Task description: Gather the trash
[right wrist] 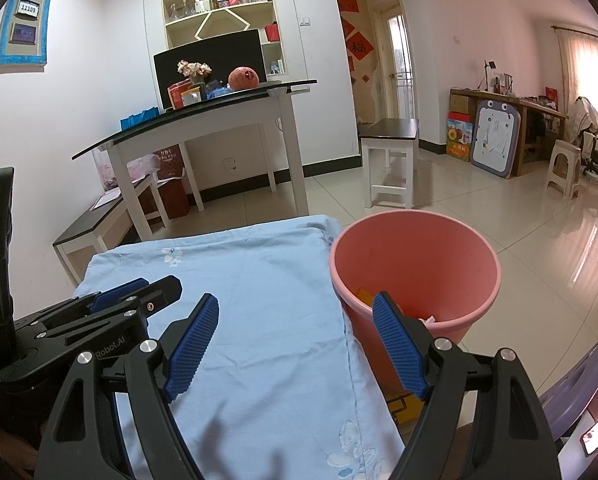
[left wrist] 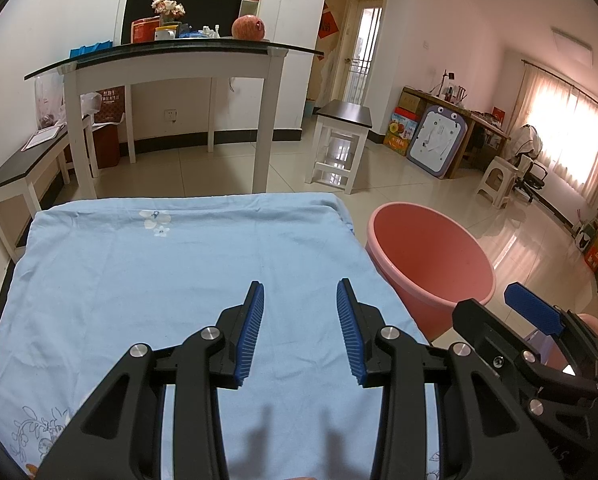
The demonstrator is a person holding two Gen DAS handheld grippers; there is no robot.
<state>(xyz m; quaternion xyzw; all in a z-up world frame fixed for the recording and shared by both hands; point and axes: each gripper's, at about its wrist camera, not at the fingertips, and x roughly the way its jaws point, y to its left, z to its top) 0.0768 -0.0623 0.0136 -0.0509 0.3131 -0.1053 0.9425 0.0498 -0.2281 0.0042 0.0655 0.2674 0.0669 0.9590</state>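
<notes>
Two grippers are hovering side by side over the light blue floral cloth (left wrist: 159,272) that is covering the table, and both are standing parted with nothing between the ribbed blue pads. The left gripper (left wrist: 300,332) is holding its jaws roughly halfway apart above the middle of the cloth; the right gripper (right wrist: 295,344) is spreading wider, with one finger over the cloth's right edge and the other reaching past it, in front of the round pink plastic bucket (right wrist: 415,240). Both are tilting gently downward, which is probably a resting pose between moves, since neither is touching anything.

The bucket is sitting on the tiled floor, tucked against the cloth's right edge, likely placed there so that scraps can be dropped straight off the table. Inside it, just beyond the right gripper's outer finger, a small yellow scrap (right wrist: 365,294) and a bit of crumpled white paper (right wrist: 429,319) are showing. No loose trash is visible on the cloth itself, so the collecting seems to be largely finished, though the near edge of the table is hiding behind the grippers.
</notes>
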